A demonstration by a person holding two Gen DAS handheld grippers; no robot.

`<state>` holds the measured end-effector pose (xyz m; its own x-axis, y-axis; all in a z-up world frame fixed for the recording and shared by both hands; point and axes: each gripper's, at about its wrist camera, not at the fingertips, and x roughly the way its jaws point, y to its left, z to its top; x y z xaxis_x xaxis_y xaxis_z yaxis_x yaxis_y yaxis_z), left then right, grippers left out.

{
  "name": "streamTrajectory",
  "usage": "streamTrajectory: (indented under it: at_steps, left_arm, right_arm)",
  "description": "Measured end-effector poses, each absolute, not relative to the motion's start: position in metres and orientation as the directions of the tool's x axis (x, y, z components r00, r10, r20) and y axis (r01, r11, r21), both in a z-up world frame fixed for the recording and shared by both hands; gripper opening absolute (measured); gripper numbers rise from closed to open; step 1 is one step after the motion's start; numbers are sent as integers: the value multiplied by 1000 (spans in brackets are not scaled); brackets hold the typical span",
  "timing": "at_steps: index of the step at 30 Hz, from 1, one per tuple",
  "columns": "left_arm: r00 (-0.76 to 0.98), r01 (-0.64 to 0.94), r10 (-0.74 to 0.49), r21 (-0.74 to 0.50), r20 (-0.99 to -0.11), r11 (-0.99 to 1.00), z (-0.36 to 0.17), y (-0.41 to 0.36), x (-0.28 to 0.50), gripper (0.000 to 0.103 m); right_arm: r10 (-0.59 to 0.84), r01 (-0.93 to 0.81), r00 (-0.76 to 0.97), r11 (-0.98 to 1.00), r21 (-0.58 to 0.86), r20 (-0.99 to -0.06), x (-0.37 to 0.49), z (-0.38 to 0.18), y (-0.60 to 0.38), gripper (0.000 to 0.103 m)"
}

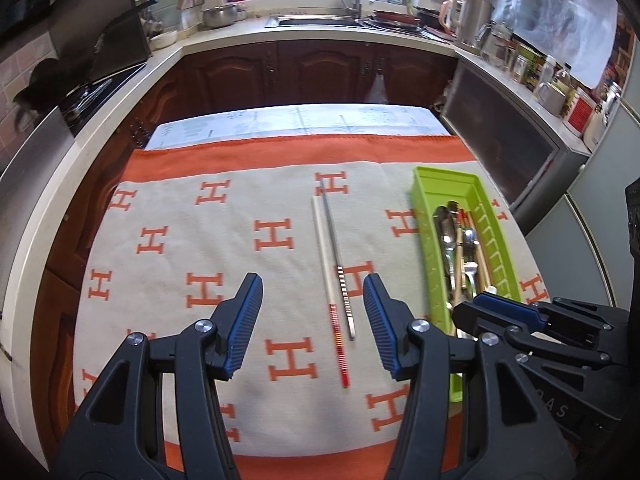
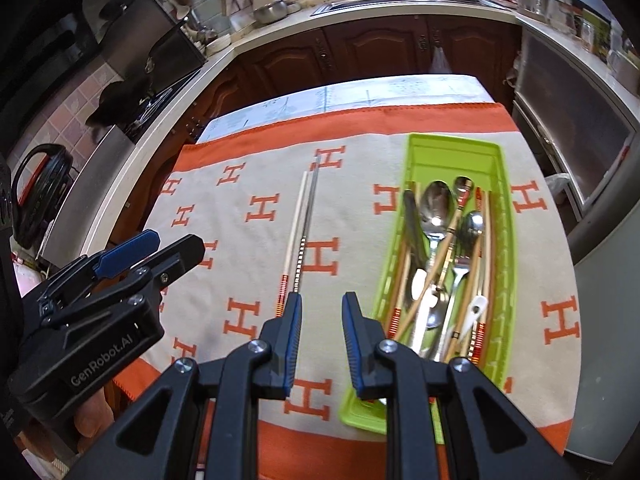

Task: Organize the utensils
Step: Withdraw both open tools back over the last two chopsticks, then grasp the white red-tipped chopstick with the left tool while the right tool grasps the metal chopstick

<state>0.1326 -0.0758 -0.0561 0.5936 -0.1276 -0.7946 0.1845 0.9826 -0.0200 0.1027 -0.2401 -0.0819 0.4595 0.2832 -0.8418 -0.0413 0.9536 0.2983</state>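
Both your left hand-held gripper (image 1: 313, 300) and right hand-held gripper (image 2: 321, 312) hang apart and empty, so mind the two chopsticks (image 1: 334, 264) lying touching on the table cloth (image 1: 180, 248) beside the green tray (image 1: 427, 216) — pinching one may roll away the other.

From my seat I see a beige cloth (image 1: 248, 200) with orange H marks and an orange border covering the tabletop (image 1: 280, 120), whose pale patterned far strip shows bare. Beyond it run dark wooden cabinet doors (image 1: 320, 68) under a light counter. A sink (image 1: 316, 21) with a tall tap sits at the window, a steel bowl (image 1: 220, 15) to its left, and jars (image 1: 532, 68) crowd the right counter.
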Motion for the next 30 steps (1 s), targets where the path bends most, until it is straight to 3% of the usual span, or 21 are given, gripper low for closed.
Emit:
streamTrajectory:
  at_steps: [11, 20, 28, 30]
  left_arm:
    - [584, 104, -104, -53, -805, 993, -60, -18, 169, 49]
    - [479, 89, -118, -86, -870, 992, -106, -8, 215, 49]
    - [420, 72, -124, -103, -899, 992, -138, -6, 231, 49]
    - [413, 60, -120, -104, -903, 993, -143, -4, 234, 49]
  right_arm:
    - [303, -56, 380, 951, 305, -874, 151, -99, -211, 20]
    - [321, -20, 250, 945, 327, -913, 213, -146, -192, 21]
    - [233, -17, 186, 972, 234, -954, 248, -178, -177, 20]
    - [208, -23, 192, 978, 208, -959, 251, -182, -175, 16]
